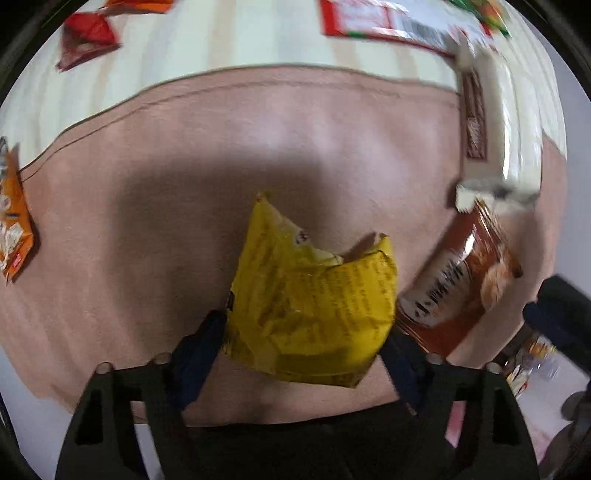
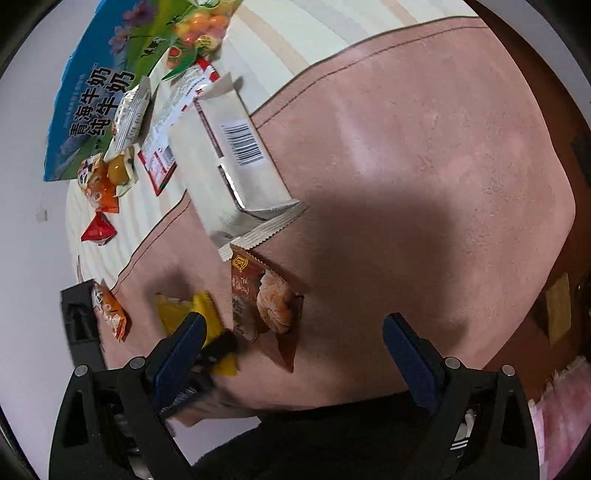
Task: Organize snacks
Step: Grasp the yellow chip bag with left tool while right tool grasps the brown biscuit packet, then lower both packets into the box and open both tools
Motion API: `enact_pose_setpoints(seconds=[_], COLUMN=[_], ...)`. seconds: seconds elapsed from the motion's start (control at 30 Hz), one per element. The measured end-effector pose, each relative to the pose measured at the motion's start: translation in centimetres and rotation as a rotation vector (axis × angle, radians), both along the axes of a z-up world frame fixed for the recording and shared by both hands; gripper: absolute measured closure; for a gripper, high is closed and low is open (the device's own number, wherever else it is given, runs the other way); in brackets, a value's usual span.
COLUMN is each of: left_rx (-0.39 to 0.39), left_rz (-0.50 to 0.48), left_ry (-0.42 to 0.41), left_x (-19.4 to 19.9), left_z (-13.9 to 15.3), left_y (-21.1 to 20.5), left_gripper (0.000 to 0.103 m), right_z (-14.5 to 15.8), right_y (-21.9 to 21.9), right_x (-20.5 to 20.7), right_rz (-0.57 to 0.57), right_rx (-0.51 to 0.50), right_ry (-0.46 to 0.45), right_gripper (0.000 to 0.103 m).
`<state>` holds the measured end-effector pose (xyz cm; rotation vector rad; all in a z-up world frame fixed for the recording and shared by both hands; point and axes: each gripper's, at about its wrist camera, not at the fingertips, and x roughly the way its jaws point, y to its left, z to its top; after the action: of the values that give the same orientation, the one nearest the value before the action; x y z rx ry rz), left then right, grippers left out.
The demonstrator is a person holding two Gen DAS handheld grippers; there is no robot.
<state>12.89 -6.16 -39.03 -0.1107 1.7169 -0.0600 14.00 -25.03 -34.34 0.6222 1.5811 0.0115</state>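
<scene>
Left tongs straddle the yellow packet; right tongs hang wide and empty beside it.

Nearest in the left wrist view, the left gripper [image 1: 306, 343] points down at the pink mat [image 1: 184, 155], its blue fingers [image 1: 199, 347] flanking the yellow snack packet [image 1: 314, 295] and touching or nearly touching its lower edges; whether they press yet I cannot tell. The packet's long axis runs away from the tongs, its torn top at the far end. The left hand is clearly nearer to it. Just beside it lies the brown pastry packet [image 1: 461, 284], with the white carton [image 1: 487, 125] beyond, near the mat's far edge. The right gripper [image 2: 295, 343] stands wide open, holding nothing, over bare mat. Farther off, on the striped tabletop [image 2: 258, 29], lie more loose snacks and a blue milk box [image 2: 88, 96].
</scene>
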Motion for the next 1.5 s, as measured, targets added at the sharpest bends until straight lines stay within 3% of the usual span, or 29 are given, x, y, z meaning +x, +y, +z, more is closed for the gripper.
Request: enact_pose_setpoints(seconds=[0.1, 0.2, 0.33, 0.43, 0.53, 0.67, 0.87, 1.03, 1.33, 1.5], left_rx=[0.037, 0.022, -0.115, -0.172, -0.133, -0.099, -0.101, -0.089, -0.109, -0.138], left_rz=[0.021, 0.06, 0.214, 0.291, 0.257, 0.22, 0.231, 0.246, 0.202, 0.161], left_ry=[-0.044, -0.036, 0.038, 0.03, -0.043, -0.04, -0.021, -0.077, -0.124, -0.226], left_x=[0.9, 1.7, 1.7, 1.1, 1.0, 1.7, 2.2, 1.5, -0.3, 0.4], left_z=[0.4, 0.1, 0.5, 1.7, 3.5, 2.7, -0.4, -0.3, 4.5, 9.9], left_y=[1.2, 2.8, 5.7, 7.1, 7.2, 6.9, 7.0, 7.2, 6.7, 5.8], left_gripper=[0.026, 0.026, 0.026, 0.026, 0.026, 0.026, 0.026, 0.041, 0.046, 0.046], right_z=[-1.0, -1.6, -2.4, -2.9, -3.6, -3.8, -2.6, -1.4, 2.5, 6.2], right_y=[0.5, 1.9, 4.8, 6.2, 6.7, 6.7, 6.6, 6.4, 6.2, 7.0], right_x=[-0.1, 0.3, 1.1, 1.5, 1.5, 1.2, 0.1, -0.6, -1.9, -1.0], right_rz=[-0.009, 0.009, 0.053, 0.079, 0.121, 0.167, 0.223, 0.232, 0.245, 0.269], right_rx=[0.006, -0.006, -0.071, -0.149, -0.208, -0.233, -0.223, -0.203, -0.106, -0.071], right_ry=[0.007, 0.012, 0.011, -0.006, -0.013, -0.031, -0.073, -0.093, -0.151, -0.225], right_gripper=[0.005, 0.005, 0.005, 0.014, 0.025, 0.039, 0.042, 0.042, 0.043, 0.043])
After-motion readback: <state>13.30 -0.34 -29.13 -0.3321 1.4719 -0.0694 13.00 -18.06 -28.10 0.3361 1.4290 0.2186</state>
